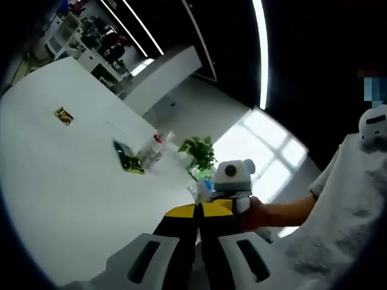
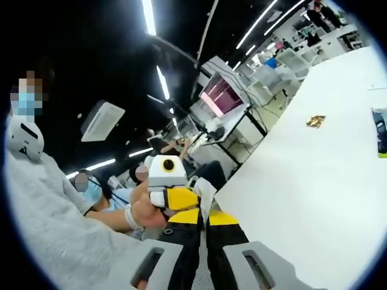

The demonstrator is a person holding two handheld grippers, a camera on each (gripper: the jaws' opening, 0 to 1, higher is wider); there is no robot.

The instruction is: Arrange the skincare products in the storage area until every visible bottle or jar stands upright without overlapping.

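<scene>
Two grippers meet at the near edge of the white worktop (image 1: 66,199). The left gripper (image 1: 199,226) has its jaws pressed together, and so does the right gripper (image 2: 202,232). Neither one is pinching anything. Farther along the worktop, just this side of the green plant (image 1: 199,154), some bottles (image 1: 154,148) lie tipped over beside a dark tray (image 1: 126,157) (they look tiny from here). I think reaching comes next: go slowly, spread the jaws first, and take one bottle by its middle.

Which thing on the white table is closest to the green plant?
The clear bottle with the red cap. It sits just left of the plant; the dark flat pack is farther, and the small yellow packet farthest.
</scene>
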